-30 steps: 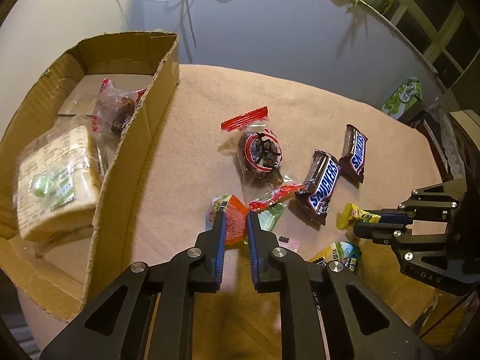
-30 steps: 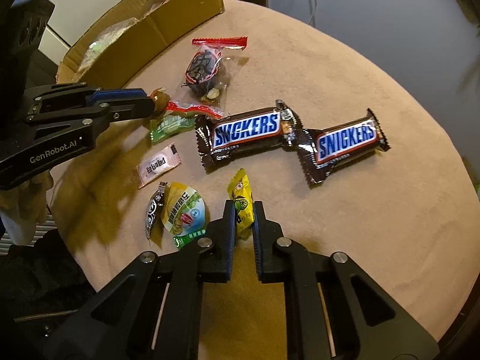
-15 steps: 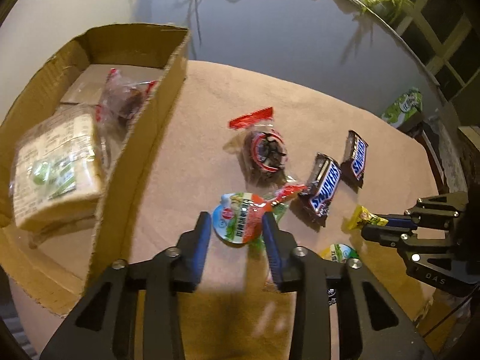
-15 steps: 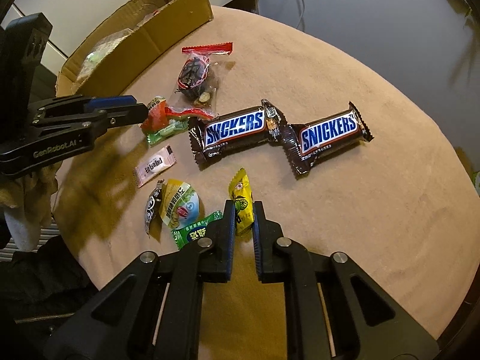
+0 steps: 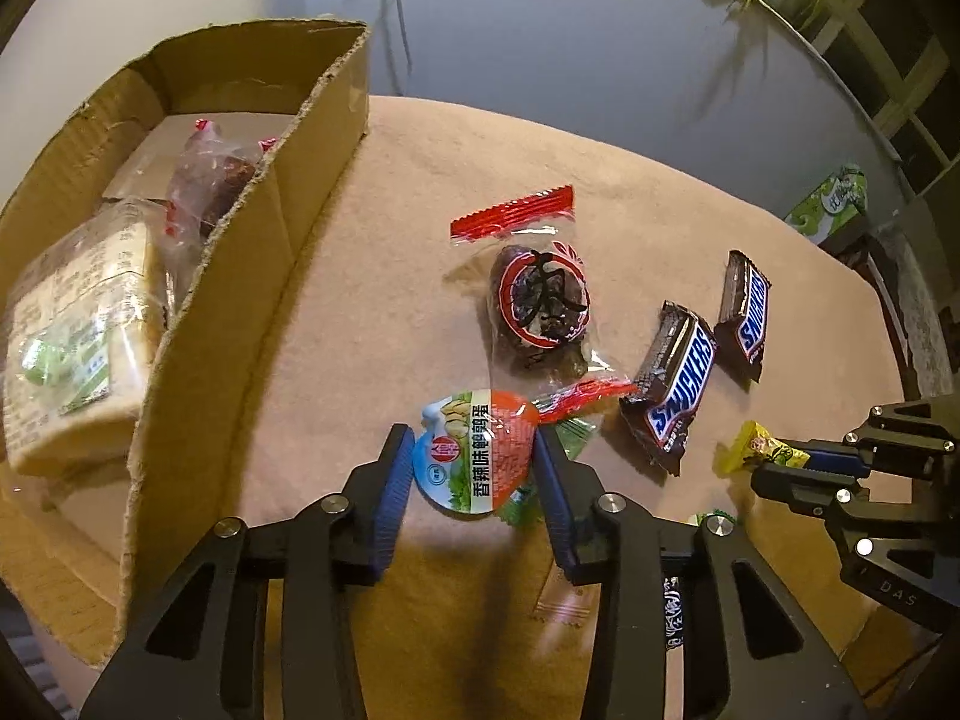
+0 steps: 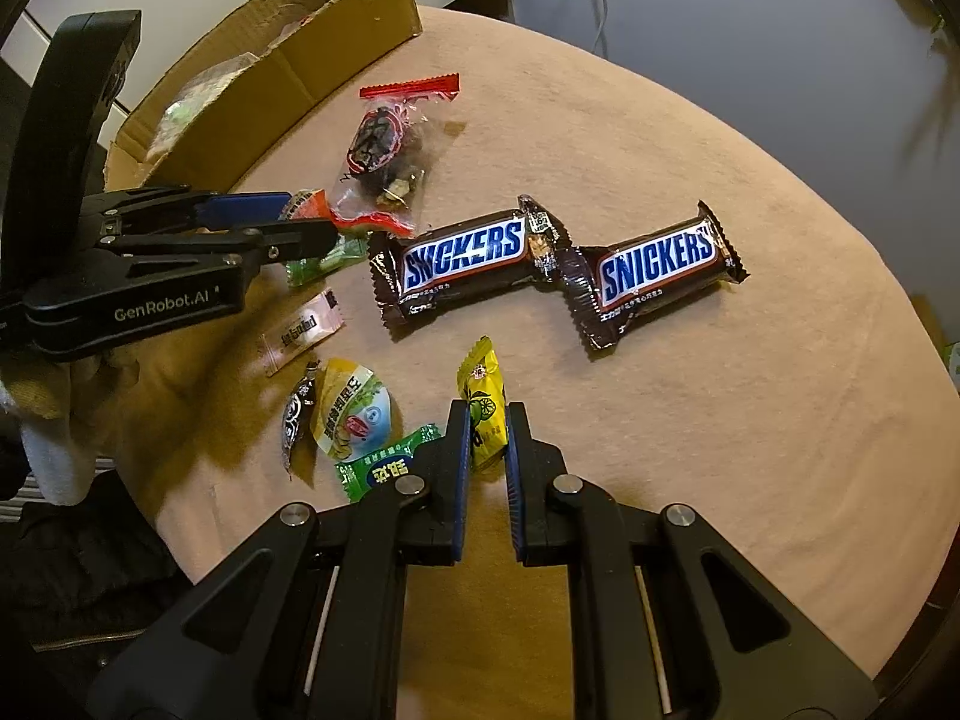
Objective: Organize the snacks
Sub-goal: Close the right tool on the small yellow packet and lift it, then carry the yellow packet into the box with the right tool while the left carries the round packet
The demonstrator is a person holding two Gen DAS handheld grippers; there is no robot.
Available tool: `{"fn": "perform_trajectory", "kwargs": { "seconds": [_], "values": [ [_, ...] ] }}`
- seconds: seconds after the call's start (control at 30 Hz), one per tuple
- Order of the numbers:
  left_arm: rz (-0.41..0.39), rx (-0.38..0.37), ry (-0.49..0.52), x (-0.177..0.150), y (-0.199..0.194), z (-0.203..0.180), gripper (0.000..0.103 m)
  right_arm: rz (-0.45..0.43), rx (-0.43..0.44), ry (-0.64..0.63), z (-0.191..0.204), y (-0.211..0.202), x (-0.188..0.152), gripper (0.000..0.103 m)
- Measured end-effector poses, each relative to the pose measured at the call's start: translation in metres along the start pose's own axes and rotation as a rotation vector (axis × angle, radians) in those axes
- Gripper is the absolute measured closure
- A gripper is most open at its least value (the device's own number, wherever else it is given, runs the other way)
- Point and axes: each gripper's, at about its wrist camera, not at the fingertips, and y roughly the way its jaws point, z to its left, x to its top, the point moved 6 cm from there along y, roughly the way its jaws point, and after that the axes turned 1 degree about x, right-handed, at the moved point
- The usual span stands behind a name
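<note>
Left gripper [image 5: 474, 468] clamped across a round foil-lidded snack cup printed orange, green and white [image 5: 477, 453], jaws part-way apart because the cup fills them; cup lifted just above the tan cloth-covered round table [image 6: 750, 420], near the open brown cardboard box [image 5: 228, 312]. Right gripper [image 6: 483, 438] pinched tight on a small yellow crinkly candy sachet [image 6: 480, 396], beside two brown Snickers bars [image 6: 462, 264]. Judgement: the cup is light, its rim stiff but its curved sides slick, so a hold across the widest part suits. The sachet is soft and near weightless; pinch the body, not the slippery sealed end.
</note>
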Motion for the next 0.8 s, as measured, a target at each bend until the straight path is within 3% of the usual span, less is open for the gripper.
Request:
{"fn": "perform_trajectory", "kwargs": {
  "seconds": [0.5, 0.8],
  "values": [
    [-0.045, -0.023, -0.022, -0.005, -0.037, 0.016, 0.067, -0.046, 0.004, 0.013, -0.01, -0.022, 0.008, 0.092],
    [-0.109, -0.006, -0.041, 0.002, -0.067, 0.035, 0.067, -0.096, 0.017, -0.029, 0.002, -0.042, 0.037, 0.092]
  ]
}}
